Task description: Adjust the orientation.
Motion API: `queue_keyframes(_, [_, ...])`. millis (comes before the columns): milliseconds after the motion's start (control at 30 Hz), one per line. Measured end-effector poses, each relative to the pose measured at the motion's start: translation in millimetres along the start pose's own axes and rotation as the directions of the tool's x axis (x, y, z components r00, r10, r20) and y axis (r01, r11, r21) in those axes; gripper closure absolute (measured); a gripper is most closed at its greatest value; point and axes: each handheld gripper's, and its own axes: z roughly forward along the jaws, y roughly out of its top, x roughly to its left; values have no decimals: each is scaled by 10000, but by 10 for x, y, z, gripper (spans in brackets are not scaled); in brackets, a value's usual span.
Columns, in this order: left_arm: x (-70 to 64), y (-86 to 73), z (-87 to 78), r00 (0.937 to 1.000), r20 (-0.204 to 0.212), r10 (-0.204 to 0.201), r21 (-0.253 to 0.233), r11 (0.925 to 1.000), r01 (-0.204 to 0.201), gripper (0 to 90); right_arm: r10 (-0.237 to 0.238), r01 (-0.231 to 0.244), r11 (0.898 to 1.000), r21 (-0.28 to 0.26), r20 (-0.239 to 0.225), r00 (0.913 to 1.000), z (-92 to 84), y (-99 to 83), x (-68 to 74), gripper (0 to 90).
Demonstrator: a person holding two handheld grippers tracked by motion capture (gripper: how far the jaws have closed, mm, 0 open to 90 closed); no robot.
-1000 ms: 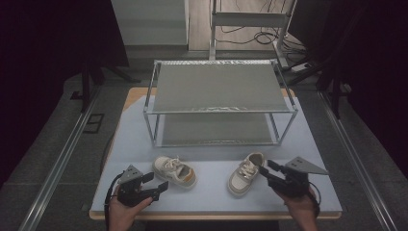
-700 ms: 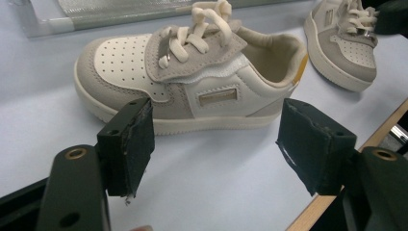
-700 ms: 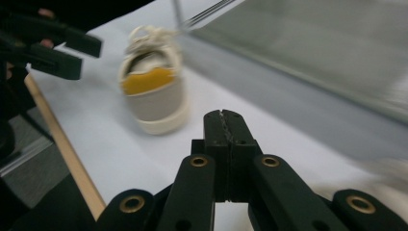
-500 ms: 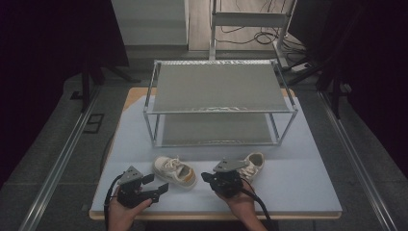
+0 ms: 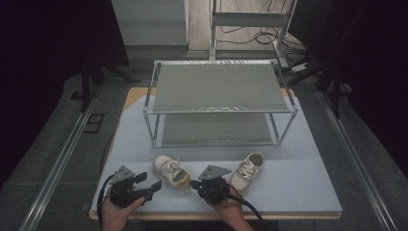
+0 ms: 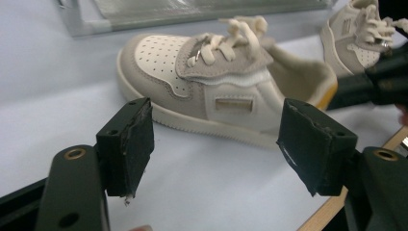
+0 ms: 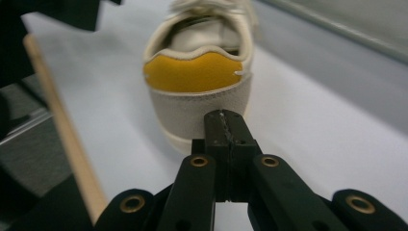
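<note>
Two small cream sneakers lie on the pale blue table top. The left shoe (image 5: 172, 172) has a yellow heel tab; the right shoe (image 5: 247, 171) lies toe toward the rack. My left gripper (image 5: 150, 182) sits just left of the left shoe, open, and in the left gripper view its jaws (image 6: 216, 144) frame the side of that shoe (image 6: 216, 91) without touching it. My right gripper (image 5: 194, 183) lies between the two shoes and points left. In the right gripper view it (image 7: 225, 126) is shut with nothing in it, tips right at the yellow heel (image 7: 197, 72).
A metal two-shelf rack (image 5: 219, 96) stands behind the shoes, both shelves bare. The table's wooden front edge (image 7: 62, 139) runs close beside the grippers. Open table top (image 5: 298, 178) lies to the right of the right shoe.
My right gripper has swung left from beside the right shoe to the gap between the shoes, behind the left shoe's heel. The left gripper and both shoes have stayed put.
</note>
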Motion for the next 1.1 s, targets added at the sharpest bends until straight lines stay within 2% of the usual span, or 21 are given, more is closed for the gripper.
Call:
queue_keyframes(67, [29, 1, -37, 10000, -33, -59, -53, 10000, 59, 281, 76, -78, 10000, -46, -492, 9988, 39, -1, 54, 895])
queue_keyframes(167, [88, -5, -91, 9999, -88, -148, -139, 9998, 147, 282, -9, -5, 9999, -150, -972, 9953, 129, 22, 150, 895])
queue_keyframes(200, [108, -8, -105, 9998, -112, -184, -170, 9997, 182, 283, -29, 11, 9999, -147, -1227, 9924, 165, 39, 180, 895])
queue_keyframes(233, [130, -12, -122, 9997, -129, -214, -190, 9996, 212, 283, -151, 127, 9998, -147, -1756, 9844, 259, 83, 252, 895])
queue_keyframes(333, [199, -27, -184, 9992, -204, -345, -305, 9990, 339, 283, -340, 314, 9994, -166, -1997, 9793, 348, 129, 330, 895])
queue_keyframes(400, [263, -40, -247, 9983, -284, -511, -475, 9976, 497, 284, -583, 589, 9983, -50, -2402, 9690, 498, 239, 441, 894])
queue_keyframes(500, [306, -49, -289, 9976, -340, -596, -575, 9967, 576, 284, -754, 758, 9971, -76, -2422, 9673, 576, 286, 502, 894])
queue_keyframes(567, [343, -58, -318, 9969, -379, -686, -642, 9957, 661, 285, -942, 934, 9955, -153, -2558, 9621, 688, 372, 563, 894])
queue_keyframes(700, [357, -67, -327, 9968, -400, -695, -653, 9956, 668, 292, -1047, 1049, 9944, -122, -2487, 9629, 737, 388, 607, 888])
queue_keyframes(767, [352, -61, -332, 9971, -379, -666, -652, 9958, 640, 292, -1181, 1179, 9929, -146, -2215, 9680, 679, 357, 605, 874])
queue_keyframes(867, [342, -44, -342, 9973, -294, -680, -726, 9952, 657, 292, -1047, 990, 9943, -396, -1898, 9762, 472, 293, 495, 881])
queue_keyframes(900, [326, -34, -342, 9976, -268, -631, -740, 9954, 610, 293, -896, 813, 9949, -603, -1505, 9845, 231, 222, 362, 887])
queue_keyframes(933, [326, -34, -342, 9976, -268, -631, -740, 9954, 610, 293, -896, 813, 9949, -603, -1505, 9845, 231, 222, 362, 887])
queue_keyframes(1033, [303, -35, -334, 9977, -301, -606, -728, 9956, 583, 293, -644, 561, 9946, -867, -967, 9932, -93, 99, 175, 891])
queue_keyframes(1067, [300, -37, -332, 9976, -319, -609, -712, 9957, 585, 293, -543, 474, 9940, -982, -687, 9962, -250, 32, 87, 892])
queue_keyframes(1100, [299, -40, -331, 9974, -372, -621, -684, 9959, 595, 293, -319, 279, 9919, -1238, -303, 9990, -503, -88, -48, 892])
